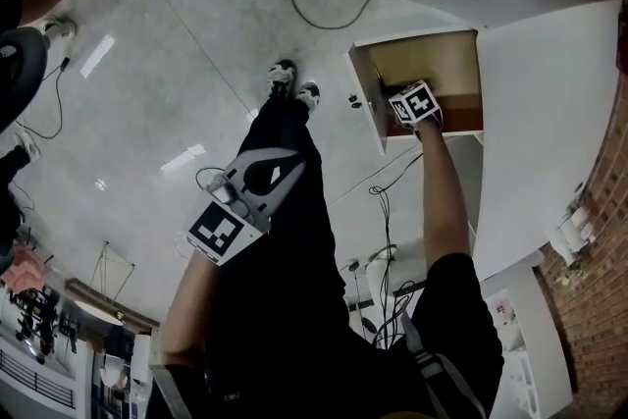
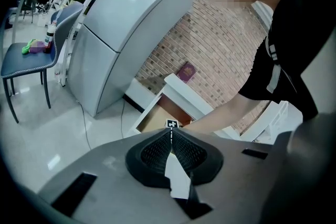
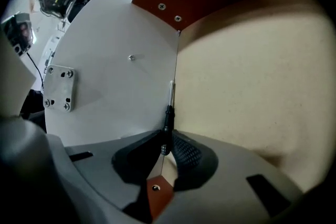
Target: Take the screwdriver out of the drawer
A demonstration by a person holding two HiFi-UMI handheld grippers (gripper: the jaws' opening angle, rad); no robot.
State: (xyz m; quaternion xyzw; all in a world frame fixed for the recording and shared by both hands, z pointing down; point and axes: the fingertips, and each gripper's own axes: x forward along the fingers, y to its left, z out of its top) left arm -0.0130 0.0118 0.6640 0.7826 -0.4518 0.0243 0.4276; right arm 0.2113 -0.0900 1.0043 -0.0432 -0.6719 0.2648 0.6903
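Screwdriver, slim black-handled steel-tipped, against white side wall of tan-floored drawer | right gripper pinching handle for lift-out | left gripper closed, empty, parked clear

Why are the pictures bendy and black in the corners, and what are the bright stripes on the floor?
Head view: the stripes are glare on the floor. Right gripper view: the wide lens bends edges and blackens corners; shadow darkens the drawer up top, the screwdriver looks sharp. Left gripper view: same curving and dark rim.
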